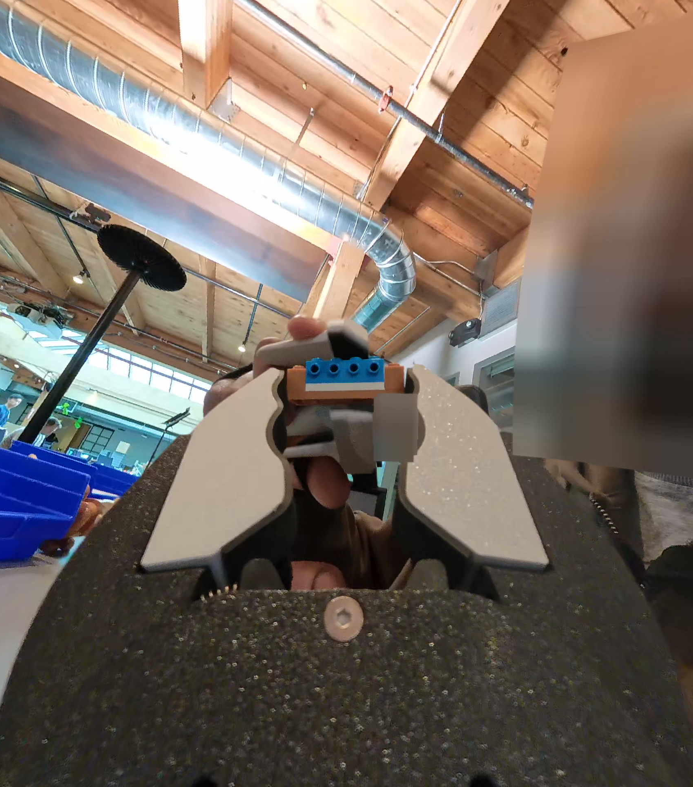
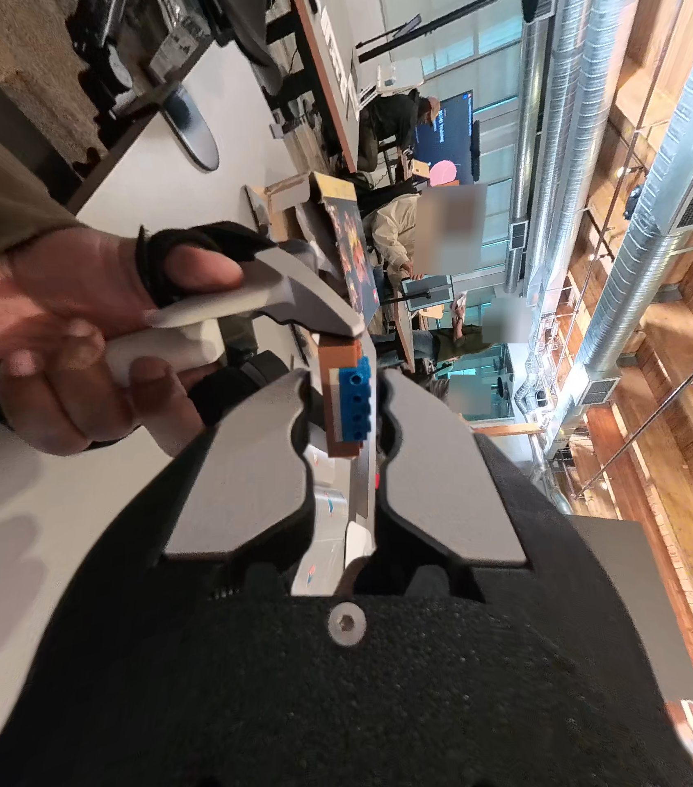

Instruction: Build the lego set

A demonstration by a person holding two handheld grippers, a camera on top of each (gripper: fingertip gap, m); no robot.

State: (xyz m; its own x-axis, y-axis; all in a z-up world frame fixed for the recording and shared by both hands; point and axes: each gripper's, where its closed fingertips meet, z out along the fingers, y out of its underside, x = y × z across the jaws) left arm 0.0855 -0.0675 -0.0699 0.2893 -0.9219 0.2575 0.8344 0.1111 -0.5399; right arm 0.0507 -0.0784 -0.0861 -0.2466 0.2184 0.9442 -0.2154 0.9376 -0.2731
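Note:
A small lego assembly (image 1: 345,389) is held up in the air: an orange-brown plate with a white strip and a blue studded brick (image 1: 345,368) on it. My left gripper (image 1: 347,381) is shut on the assembly's two ends. My right gripper (image 2: 345,383) closes across it, one jaw on the orange plate side and one on the blue brick's (image 2: 355,402) studs. In the left wrist view the right gripper's fingers (image 1: 293,347) sit above and below the assembly. In the right wrist view the left gripper's fingers (image 2: 293,289) and the hand holding it come in from the left.
Blue bins (image 1: 8,502) stand at the left on a white table (image 2: 166,191). A lego box (image 2: 353,238) lies farther along the table. A black pole with a round top (image 1: 80,362) rises behind the bins. People sit at desks in the background. The grippers are tip to tip, or close to it.

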